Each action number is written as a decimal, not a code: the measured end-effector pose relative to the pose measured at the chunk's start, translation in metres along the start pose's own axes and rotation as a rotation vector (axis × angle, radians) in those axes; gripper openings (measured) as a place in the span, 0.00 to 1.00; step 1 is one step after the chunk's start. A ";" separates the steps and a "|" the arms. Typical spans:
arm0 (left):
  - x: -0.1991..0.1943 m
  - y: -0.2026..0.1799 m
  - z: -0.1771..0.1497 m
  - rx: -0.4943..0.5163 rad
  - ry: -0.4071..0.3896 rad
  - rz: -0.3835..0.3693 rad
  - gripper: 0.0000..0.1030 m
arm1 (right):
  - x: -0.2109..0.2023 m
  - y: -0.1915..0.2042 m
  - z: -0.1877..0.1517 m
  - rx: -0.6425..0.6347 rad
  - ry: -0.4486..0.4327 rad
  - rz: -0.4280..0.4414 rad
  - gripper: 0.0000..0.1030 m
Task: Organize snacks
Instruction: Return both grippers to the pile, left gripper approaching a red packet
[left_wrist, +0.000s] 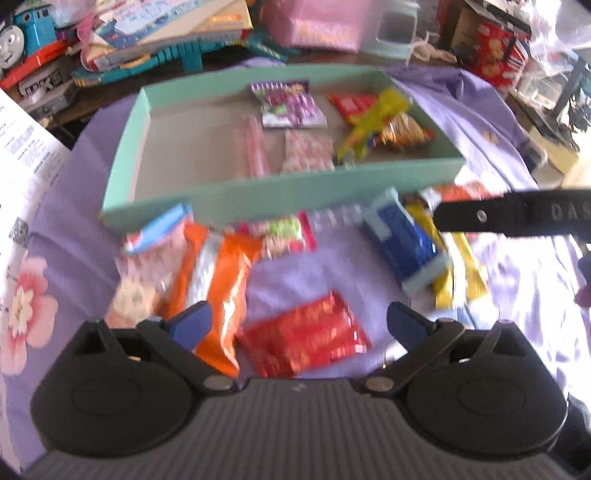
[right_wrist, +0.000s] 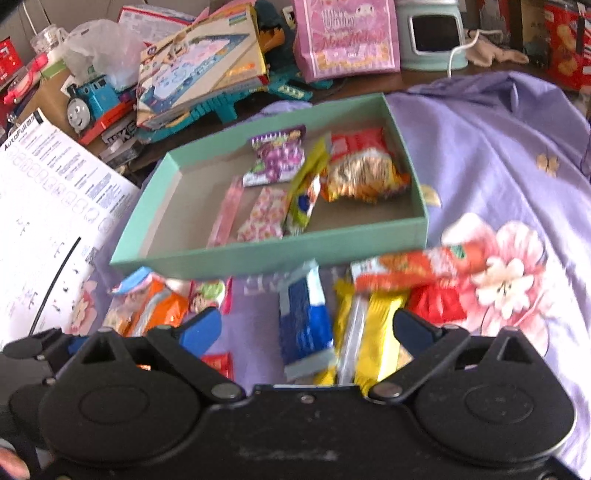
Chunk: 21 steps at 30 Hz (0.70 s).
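A mint-green box (left_wrist: 280, 188) lies on the purple cloth and holds a purple packet (left_wrist: 291, 105), a red packet (left_wrist: 351, 105), a yellow wrapper (left_wrist: 376, 122) and two pink snacks. In front of it lie loose snacks. My left gripper (left_wrist: 299, 321) is open above a red foil packet (left_wrist: 306, 339), with an orange packet (left_wrist: 218, 280) by its left finger. My right gripper (right_wrist: 306, 328) is open over a blue packet (right_wrist: 303, 325) and yellow bars (right_wrist: 373, 332). An orange-and-white packet (right_wrist: 417, 269) lies just beyond, near the green box (right_wrist: 258, 258). Neither gripper holds anything.
Toys, books and a pink gift bag (right_wrist: 347, 37) crowd the table behind the box, with a blue toy train (right_wrist: 88, 103) at the left. A white printed sheet (right_wrist: 55, 206) lies left of the box. A black part of the other gripper (left_wrist: 517, 218) reaches in from the right.
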<state>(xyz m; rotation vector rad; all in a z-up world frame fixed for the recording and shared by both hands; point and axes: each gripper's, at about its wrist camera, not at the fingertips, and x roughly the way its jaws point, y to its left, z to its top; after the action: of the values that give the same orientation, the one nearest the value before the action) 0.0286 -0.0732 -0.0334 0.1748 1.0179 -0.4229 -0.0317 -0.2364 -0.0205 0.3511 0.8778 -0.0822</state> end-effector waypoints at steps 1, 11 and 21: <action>0.001 0.000 -0.004 0.004 0.006 -0.002 1.00 | 0.001 0.001 -0.001 -0.002 0.007 0.001 0.96; 0.023 0.008 -0.021 -0.037 0.099 -0.065 0.62 | 0.015 0.006 -0.011 -0.005 0.039 0.002 0.83; 0.049 -0.006 -0.004 0.000 0.079 -0.016 0.69 | 0.027 0.005 -0.003 -0.020 0.046 -0.007 0.78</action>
<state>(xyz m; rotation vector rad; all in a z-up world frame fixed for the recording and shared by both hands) 0.0450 -0.0901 -0.0772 0.1850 1.0976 -0.4329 -0.0150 -0.2290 -0.0417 0.3324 0.9245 -0.0723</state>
